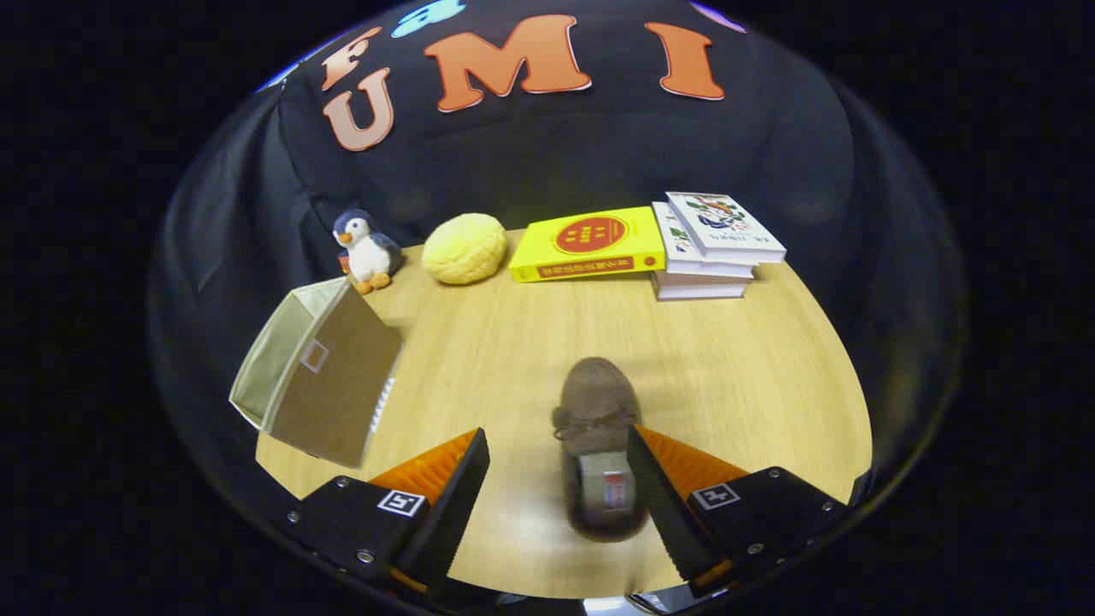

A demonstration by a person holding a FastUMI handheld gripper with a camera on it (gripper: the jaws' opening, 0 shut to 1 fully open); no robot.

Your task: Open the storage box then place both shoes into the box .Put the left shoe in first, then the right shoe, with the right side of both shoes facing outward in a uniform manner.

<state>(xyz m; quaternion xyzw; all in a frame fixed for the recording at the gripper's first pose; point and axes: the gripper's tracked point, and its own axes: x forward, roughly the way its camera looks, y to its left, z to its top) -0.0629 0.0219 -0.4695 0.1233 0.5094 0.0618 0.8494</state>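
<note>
A brown suede shoe [599, 428] with a small bow lies on the wooden table [727, 368], toe pointing away, its heel end between my fingers and close against the right one. My gripper [558, 466] stands open around it, neither finger pressing on it. The beige fabric storage box [321, 372] stands to the left of the left finger, tipped so its opening faces left, its brown side with a small label window toward me.
Along the back of the table stand a plush penguin [366, 250], a yellow round cushion [464, 248], a yellow book [590, 244] and a stack of white books [714, 244]. Black cloth walls the booth behind them.
</note>
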